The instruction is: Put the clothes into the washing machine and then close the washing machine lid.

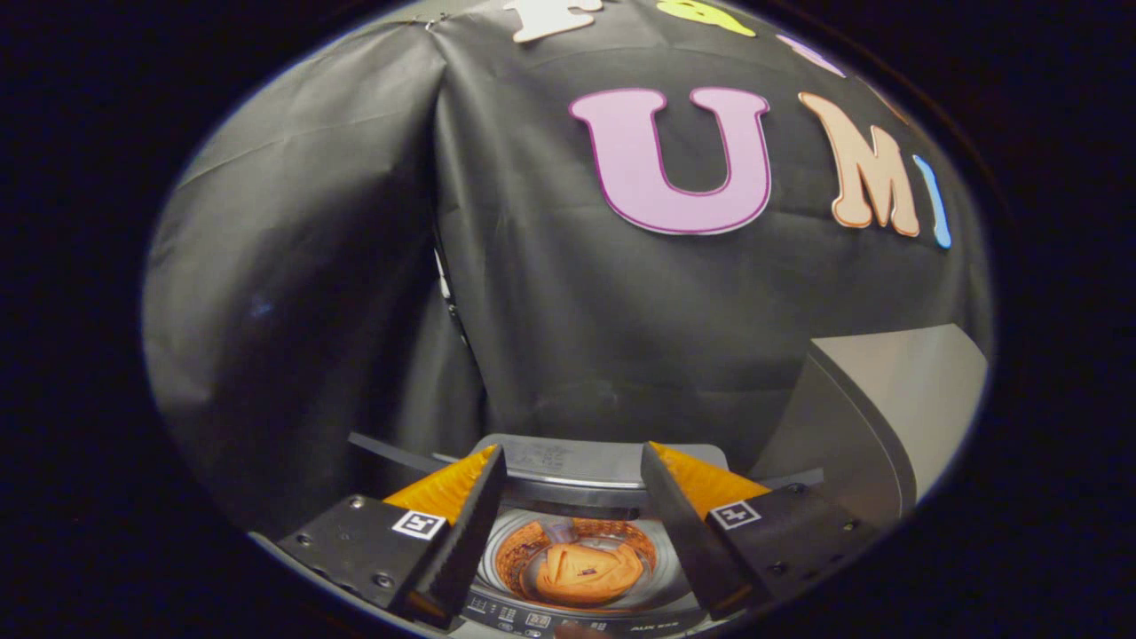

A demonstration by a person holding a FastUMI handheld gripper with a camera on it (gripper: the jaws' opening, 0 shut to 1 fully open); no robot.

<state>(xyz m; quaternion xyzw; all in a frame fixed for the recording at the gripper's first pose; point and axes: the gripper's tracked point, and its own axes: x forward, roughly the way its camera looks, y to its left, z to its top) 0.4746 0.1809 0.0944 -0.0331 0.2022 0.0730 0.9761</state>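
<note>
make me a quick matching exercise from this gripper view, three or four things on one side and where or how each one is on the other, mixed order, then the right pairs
Things:
1. orange garment
2. washing machine lid
3. hand-held gripper
4. control panel

Place or state:
A. raised, standing up to the right of the drum
B. open, holding nothing, above the drum
C. lying inside the drum, seen between the fingers
D. along the machine's near edge, below the drum opening

Pairs: 1-C, 2-A, 3-B, 4-D
</note>
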